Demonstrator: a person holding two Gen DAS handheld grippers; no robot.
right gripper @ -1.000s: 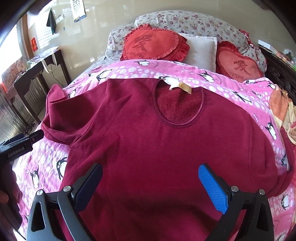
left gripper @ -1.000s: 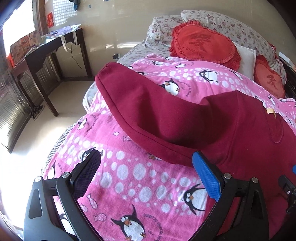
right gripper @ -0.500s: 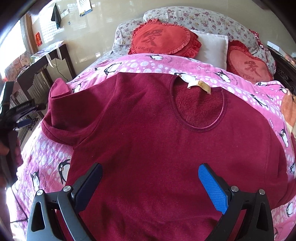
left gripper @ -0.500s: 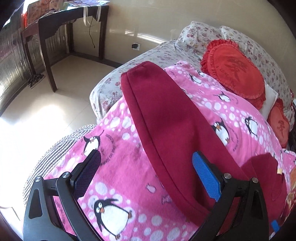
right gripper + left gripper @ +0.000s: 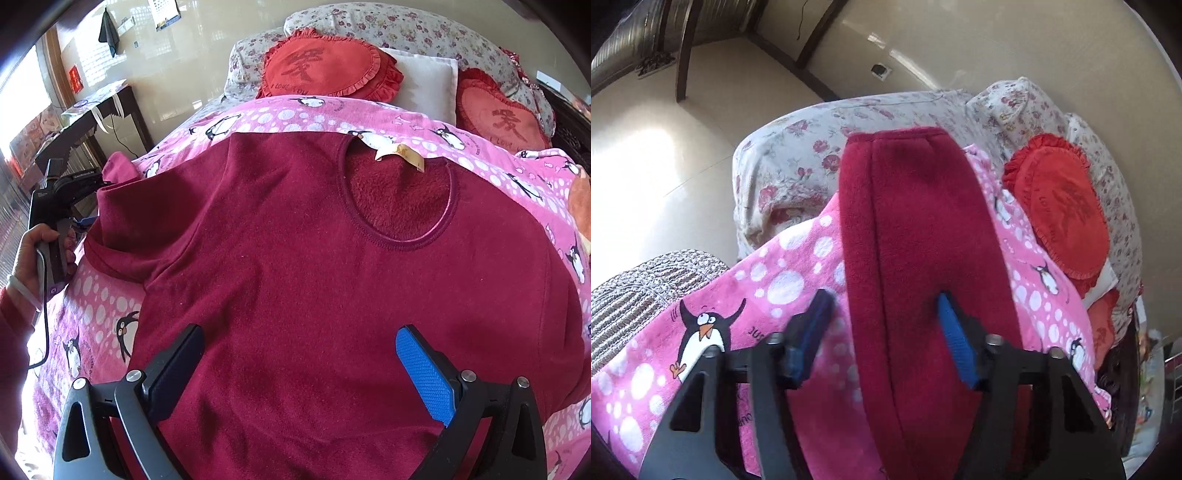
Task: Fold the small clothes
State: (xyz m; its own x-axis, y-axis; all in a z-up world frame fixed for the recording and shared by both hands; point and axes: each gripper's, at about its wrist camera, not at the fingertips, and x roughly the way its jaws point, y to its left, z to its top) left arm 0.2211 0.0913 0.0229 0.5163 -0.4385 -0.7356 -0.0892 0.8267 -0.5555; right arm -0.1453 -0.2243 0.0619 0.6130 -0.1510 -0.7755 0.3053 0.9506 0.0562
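Note:
A dark red fleece shirt (image 5: 314,273) lies flat, neck hole up, on a pink penguin blanket (image 5: 369,114). Its left sleeve (image 5: 916,229) stretches toward the bed's edge. My left gripper (image 5: 882,314) straddles this sleeve, jaws partly closed with fabric between the pads; the blue pad (image 5: 955,347) touches the sleeve's right side. In the right wrist view the left gripper (image 5: 74,184) is at the sleeve's end. My right gripper (image 5: 299,354) hovers wide open over the shirt's lower body, holding nothing.
Red heart cushions (image 5: 325,70) and a white pillow (image 5: 424,81) lie at the bed's head. A floral sheet (image 5: 798,162) hangs over the bed's edge. A dark wooden desk (image 5: 96,110) stands at left by the wall. An orange garment (image 5: 580,199) lies at right.
My left gripper has moved along the sleeve toward its cuff and narrowed its jaws around it. My right gripper has stayed open over the shirt, shifting slightly.

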